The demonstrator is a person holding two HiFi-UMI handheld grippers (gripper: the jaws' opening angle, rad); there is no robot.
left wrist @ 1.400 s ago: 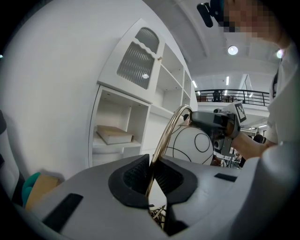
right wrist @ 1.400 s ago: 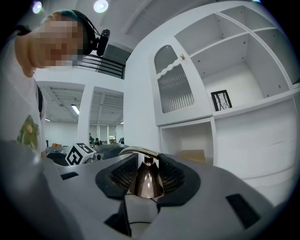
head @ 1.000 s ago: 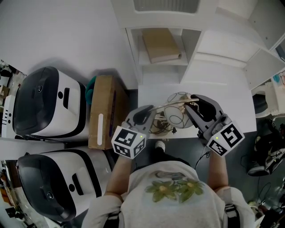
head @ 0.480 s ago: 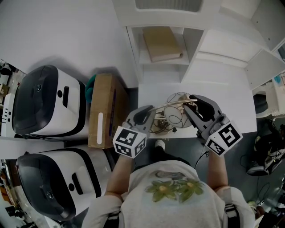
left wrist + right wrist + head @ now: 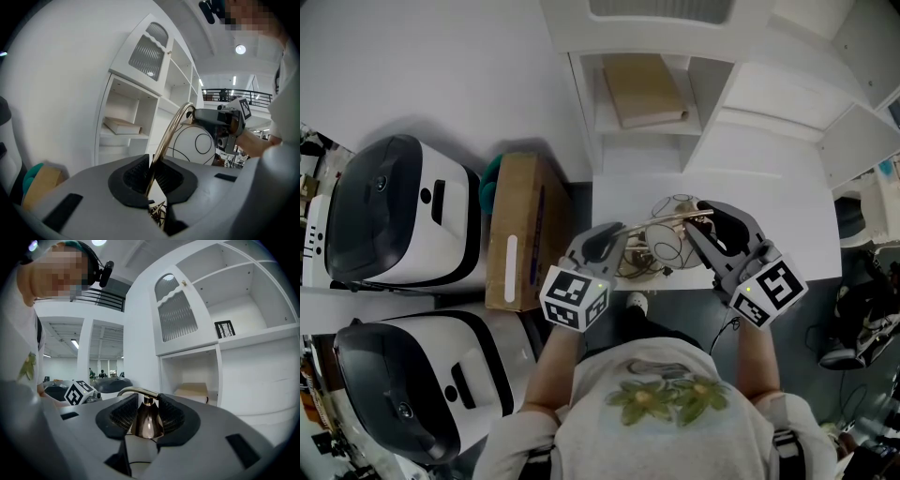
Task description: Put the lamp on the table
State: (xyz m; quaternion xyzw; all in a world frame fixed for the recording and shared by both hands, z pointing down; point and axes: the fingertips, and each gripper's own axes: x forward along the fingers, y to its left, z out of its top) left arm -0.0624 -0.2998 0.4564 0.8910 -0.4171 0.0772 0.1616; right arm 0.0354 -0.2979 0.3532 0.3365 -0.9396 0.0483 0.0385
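Observation:
The lamp has a curved brass arm (image 5: 652, 221) and a white globe shade (image 5: 667, 246) with thin black lines. It hangs just over the near edge of the white table (image 5: 722, 183). My left gripper (image 5: 614, 246) is shut on the brass arm (image 5: 171, 133), which rises from between its jaws toward the globe (image 5: 194, 145). My right gripper (image 5: 705, 230) is shut on the brass bell cap (image 5: 146, 420) at the top of the shade, where the arm (image 5: 133, 391) bends over. The lamp's base and a tangle of cord sit low between the grippers, mostly hidden.
A white shelf unit behind the table holds a tan book (image 5: 642, 89) in a low cubby. A cardboard box (image 5: 520, 239) stands left of the table, beside two white and black machines (image 5: 394, 216) (image 5: 422, 384). A small framed picture (image 5: 225, 328) sits on an upper shelf.
Both grippers keep their hold on the lamp. The right gripper and the lamp have shifted only very slightly.

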